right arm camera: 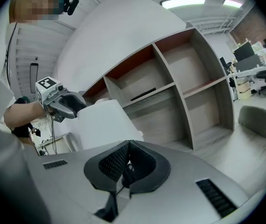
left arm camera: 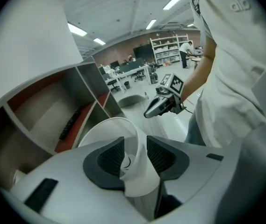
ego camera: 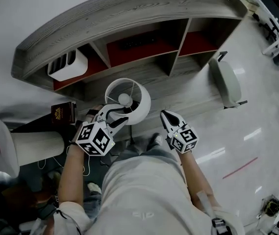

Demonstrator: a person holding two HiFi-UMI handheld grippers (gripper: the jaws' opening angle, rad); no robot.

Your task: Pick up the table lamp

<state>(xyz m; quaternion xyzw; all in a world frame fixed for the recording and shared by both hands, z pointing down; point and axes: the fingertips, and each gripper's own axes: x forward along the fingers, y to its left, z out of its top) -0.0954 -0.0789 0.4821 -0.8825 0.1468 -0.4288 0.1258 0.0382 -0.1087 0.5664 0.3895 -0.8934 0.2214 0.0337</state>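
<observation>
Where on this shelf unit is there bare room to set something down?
Bare: the right-hand compartment past the divider, and the wooden board between the table lamp and the grey chair. Crowded: the left compartment holds a white box, the middle one a dark bar, and the left gripper's open jaws straddle the lamp's shade.

A curved grey wood-grain shelf unit (ego camera: 129,9) with red-lined compartments stands on a glossy pale floor (ego camera: 257,131). A white slotted box (ego camera: 68,65) sits in its left compartment and a flat black bar (ego camera: 137,43) in the middle one. A pale grey padded chair (ego camera: 226,82) stands to the right. At the left are a white cylinder (ego camera: 36,147) and a dark brown box with gold print (ego camera: 62,113). A thin red line (ego camera: 240,168) marks the floor.
</observation>
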